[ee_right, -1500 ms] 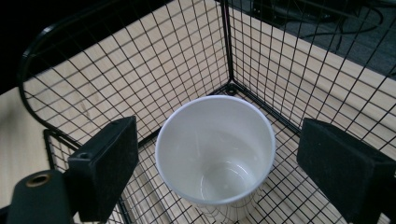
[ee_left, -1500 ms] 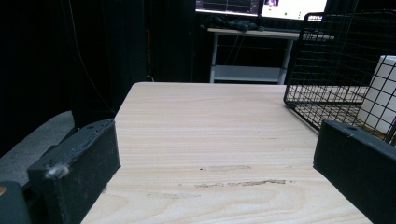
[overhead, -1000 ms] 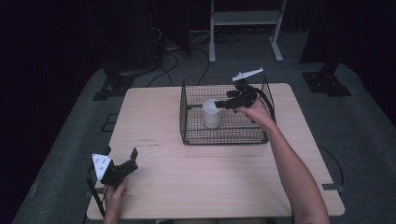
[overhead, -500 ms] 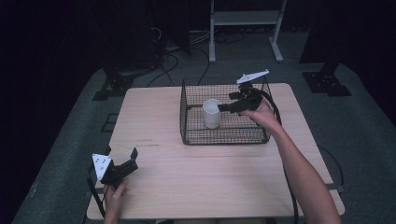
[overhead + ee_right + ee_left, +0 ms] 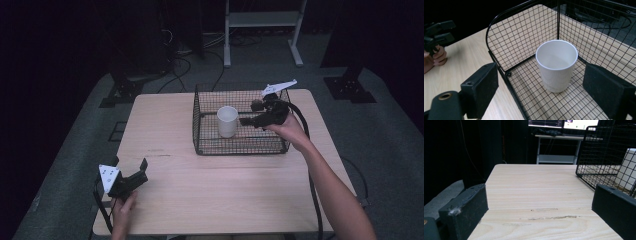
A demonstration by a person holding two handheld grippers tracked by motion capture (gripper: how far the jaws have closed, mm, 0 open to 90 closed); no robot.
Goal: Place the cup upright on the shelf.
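No brand, label or readable writing is seen on the plain white plastic cup [image 5: 556, 65]; two lit screens at the top of the left gripper view are too small to be read. The cup is stood upright on the floor of the black wire-mesh basket [image 5: 210, 145], towards its left end, and the basket is set on the far right part of the pale wooden tabletop [image 5: 225, 190]. In the left gripper view the cup is cut off by the picture's right edge and half veiled by mesh. The right gripper [image 5: 245, 121] is held over the basket's right half, its jaws apart and empty, aimed at the cup without touching it. The left gripper [image 5: 144, 169] is rested near the tabletop's near left corner, jaws wide apart with nothing between them. Around the table the room is dark; grey floor, cables and a white shelf frame [image 5: 262, 30] are made out beyond the far edge.
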